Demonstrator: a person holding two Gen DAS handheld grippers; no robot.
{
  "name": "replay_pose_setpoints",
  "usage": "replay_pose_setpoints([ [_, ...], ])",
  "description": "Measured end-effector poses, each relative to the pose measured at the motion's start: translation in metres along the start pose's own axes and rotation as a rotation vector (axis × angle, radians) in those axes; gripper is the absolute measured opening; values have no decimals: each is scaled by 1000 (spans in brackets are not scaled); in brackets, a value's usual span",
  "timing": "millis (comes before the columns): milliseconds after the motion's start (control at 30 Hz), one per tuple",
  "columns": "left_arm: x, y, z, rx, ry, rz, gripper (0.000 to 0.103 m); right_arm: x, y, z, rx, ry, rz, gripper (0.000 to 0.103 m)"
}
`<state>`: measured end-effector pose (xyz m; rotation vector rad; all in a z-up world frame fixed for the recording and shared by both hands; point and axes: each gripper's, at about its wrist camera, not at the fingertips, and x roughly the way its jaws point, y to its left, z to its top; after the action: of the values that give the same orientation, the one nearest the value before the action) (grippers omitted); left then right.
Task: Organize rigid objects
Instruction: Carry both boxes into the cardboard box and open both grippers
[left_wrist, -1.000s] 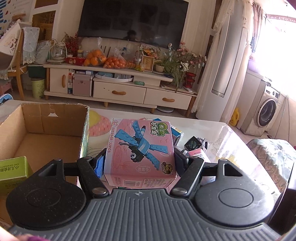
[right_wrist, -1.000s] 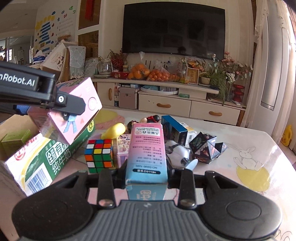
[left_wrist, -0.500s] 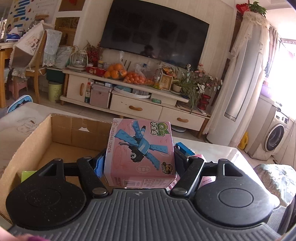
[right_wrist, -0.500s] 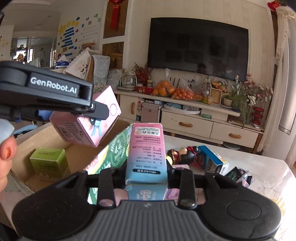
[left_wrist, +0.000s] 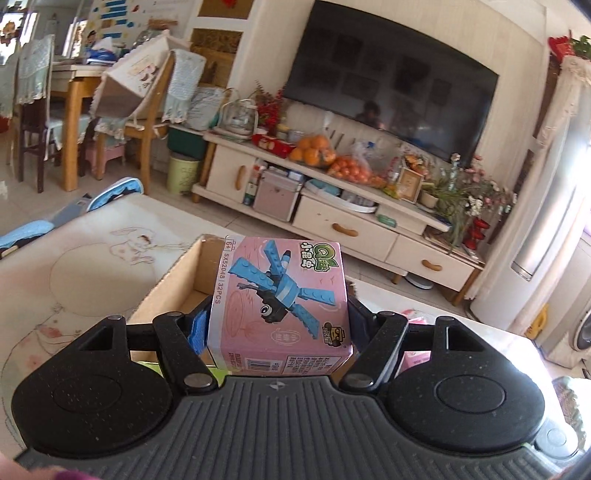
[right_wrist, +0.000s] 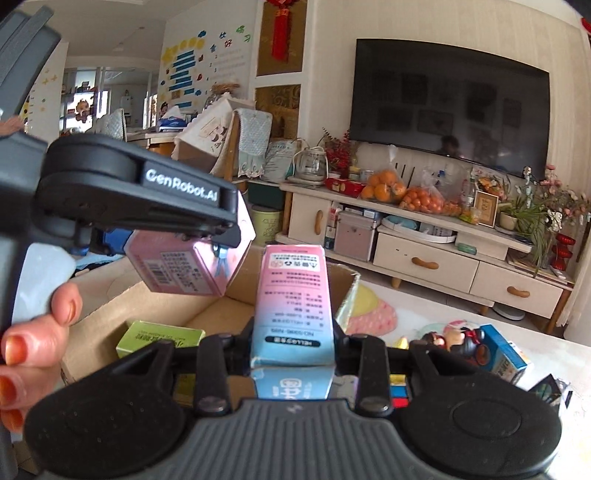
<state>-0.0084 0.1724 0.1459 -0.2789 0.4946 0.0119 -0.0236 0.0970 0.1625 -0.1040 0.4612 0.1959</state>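
My left gripper is shut on a pink toy box with a blue dragonfly and holds it above the open cardboard box. The same pink box shows in the right wrist view, held over the cardboard box. My right gripper is shut on a pink-and-blue carton, held in the air at the cardboard box's near right side. A green box lies inside the cardboard box.
On the table to the right lie a blue box, a dark figurine and a Rubik's cube. A TV cabinet with oranges stands behind. A hand holds the left gripper.
Both grippers have moved left and up with their boxes. The pink toy box now hangs over the cardboard box, and the pink-and-blue carton has come to its edge.
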Motion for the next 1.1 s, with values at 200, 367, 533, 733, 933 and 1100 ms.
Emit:
replay_pose_setpoints([
  [200,-3,-4,-4,0,30,43,89,8,9,-4,-16,32,13,35],
  [367,-3,1,-1,-5,32,64,103,8,15,-5,-29,42,19,57],
  [533,-4,0,-1,0,32,81,103,-2,13,-7,-28,17,6,72],
  [733,-3,-2,0,1,42,75,103,-14,7,-7,-15,-24,-24,81],
  [933,-3,-2,0,19,51,58,103,-21,1,-12,3,-40,-63,87],
  [1100,-2,-1,-1,40,65,44,103,-25,-6,-16,29,-42,-79,88],
])
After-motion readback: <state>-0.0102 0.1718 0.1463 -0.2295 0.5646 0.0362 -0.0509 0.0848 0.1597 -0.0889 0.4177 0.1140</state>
